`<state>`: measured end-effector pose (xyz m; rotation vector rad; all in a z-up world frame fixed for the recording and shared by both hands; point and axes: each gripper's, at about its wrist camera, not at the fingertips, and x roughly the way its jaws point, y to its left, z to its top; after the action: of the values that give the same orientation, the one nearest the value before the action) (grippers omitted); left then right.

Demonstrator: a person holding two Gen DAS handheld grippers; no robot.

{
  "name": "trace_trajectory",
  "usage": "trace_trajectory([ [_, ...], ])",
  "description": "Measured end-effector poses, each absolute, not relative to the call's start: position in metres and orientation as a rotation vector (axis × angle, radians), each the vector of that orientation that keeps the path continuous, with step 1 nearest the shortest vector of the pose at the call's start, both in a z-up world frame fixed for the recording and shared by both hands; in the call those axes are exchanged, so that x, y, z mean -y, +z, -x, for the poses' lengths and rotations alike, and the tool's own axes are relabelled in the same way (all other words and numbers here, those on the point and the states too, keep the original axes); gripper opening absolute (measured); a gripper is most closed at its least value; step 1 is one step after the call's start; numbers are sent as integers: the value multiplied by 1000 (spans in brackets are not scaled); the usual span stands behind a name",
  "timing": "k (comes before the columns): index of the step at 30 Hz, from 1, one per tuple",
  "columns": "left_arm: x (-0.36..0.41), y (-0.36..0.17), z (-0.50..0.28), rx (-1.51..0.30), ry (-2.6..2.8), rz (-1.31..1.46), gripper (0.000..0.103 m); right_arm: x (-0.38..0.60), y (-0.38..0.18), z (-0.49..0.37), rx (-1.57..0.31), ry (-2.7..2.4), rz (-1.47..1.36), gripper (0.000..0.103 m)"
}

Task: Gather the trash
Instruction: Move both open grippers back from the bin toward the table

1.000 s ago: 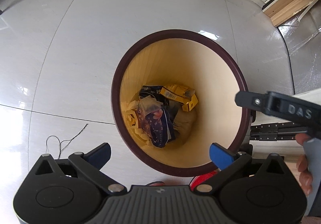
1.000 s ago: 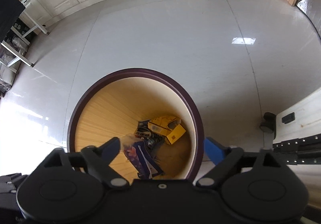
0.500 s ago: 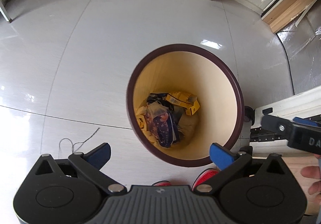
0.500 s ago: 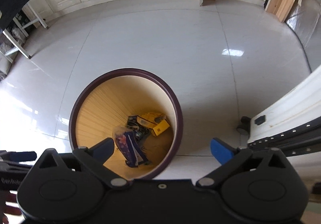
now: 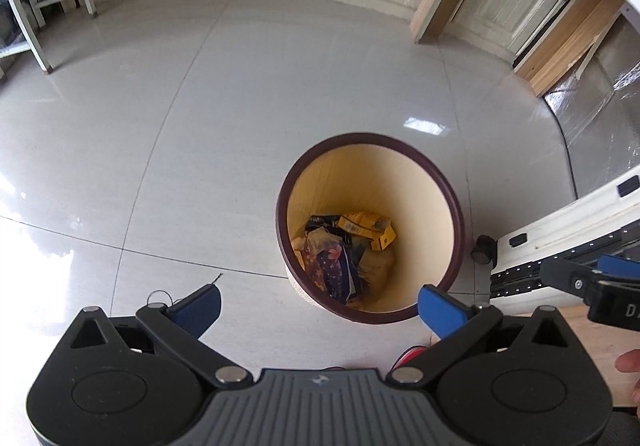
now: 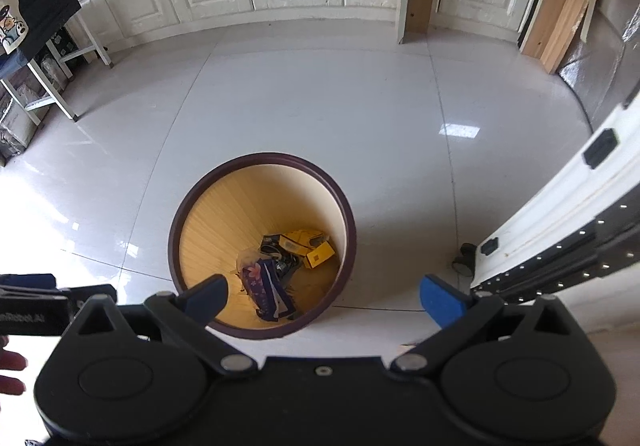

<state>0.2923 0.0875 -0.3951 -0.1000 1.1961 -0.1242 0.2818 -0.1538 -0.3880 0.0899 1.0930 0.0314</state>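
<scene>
Left wrist view: the left claw (image 5: pixel 318 302) gapes wide, empty; the trash (image 5: pixel 344 250) already lies inside the bin (image 5: pixel 452 190), lower centre.

Right wrist view: the right claw (image 6: pixel 324 296) has just spread fully, holding nothing; the floor (image 6: pixel 300 94) shows no further litter.

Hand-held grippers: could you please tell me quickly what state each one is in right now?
Left hand-held gripper: open, holding nothing.
Right hand-held gripper: open, jaws just opened wider, nothing between them.
</scene>
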Motion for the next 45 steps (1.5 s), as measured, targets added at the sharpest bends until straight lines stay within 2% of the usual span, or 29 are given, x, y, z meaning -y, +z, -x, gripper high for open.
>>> trace_trajectory([
  [22,-108,-290,-193,-1004,-96,120,103,138,-301,-196,-963,70,-14,103],
  [35,-112,-209,-138,-823,-111,122,103,131,-211,-140,-777,113,1,103],
  [45,-86,-149,-113,-642,-172,72,103,137,-151,-91,-644,246,-26,103],
])
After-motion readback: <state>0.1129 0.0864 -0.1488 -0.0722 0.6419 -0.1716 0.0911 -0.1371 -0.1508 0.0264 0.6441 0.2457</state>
